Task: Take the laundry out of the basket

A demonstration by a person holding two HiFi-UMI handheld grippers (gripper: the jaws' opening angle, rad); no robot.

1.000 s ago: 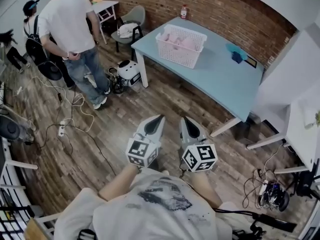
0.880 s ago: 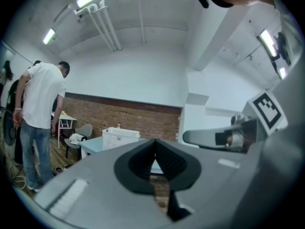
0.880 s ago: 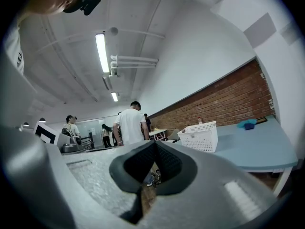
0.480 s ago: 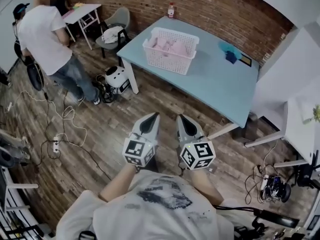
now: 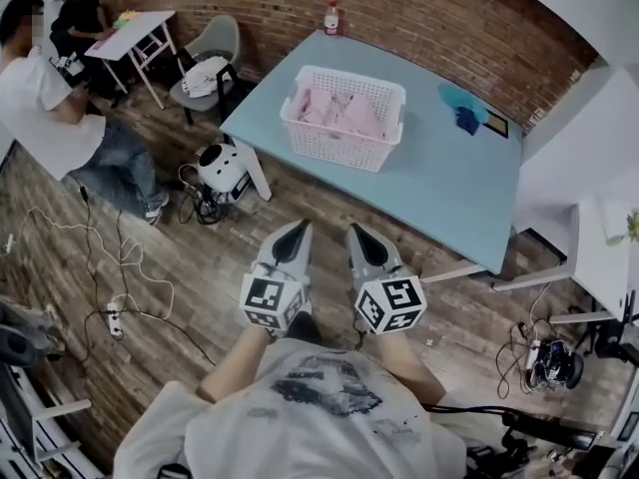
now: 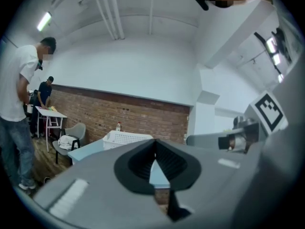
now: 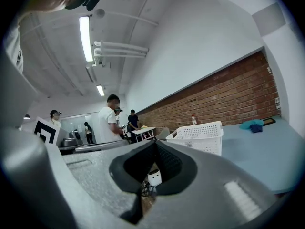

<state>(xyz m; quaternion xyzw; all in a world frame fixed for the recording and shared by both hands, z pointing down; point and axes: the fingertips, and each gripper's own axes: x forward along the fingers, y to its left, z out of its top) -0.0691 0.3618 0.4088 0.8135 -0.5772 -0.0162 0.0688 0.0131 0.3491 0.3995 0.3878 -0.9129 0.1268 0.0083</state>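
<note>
Your left gripper [image 5: 298, 232] and right gripper [image 5: 357, 234] ride side by side in front of your chest. Each has its jaws pressed together with nothing between them, the same as a second ago. What has changed lies ahead of them: the blue table [image 5: 449, 193] and the white basket [image 5: 337, 150] on it show larger and closer in the head view, so you have been closing in. Bare wood floor still separates the tips from the table edge, so I judge the reach has not begun, and you will need to open the jaws first. The pink laundry [image 5: 344, 113] is all inside the basket, its folds too merged to count. So: two grippers, one table, one basket. Beyond are one bottle [image 5: 330, 16], one heap of blue cloth [image 5: 462, 103], one chair [image 5: 212, 43] and two people, a person in white [image 5: 45, 118] and a person in dark clothes [image 5: 80, 13].
</note>
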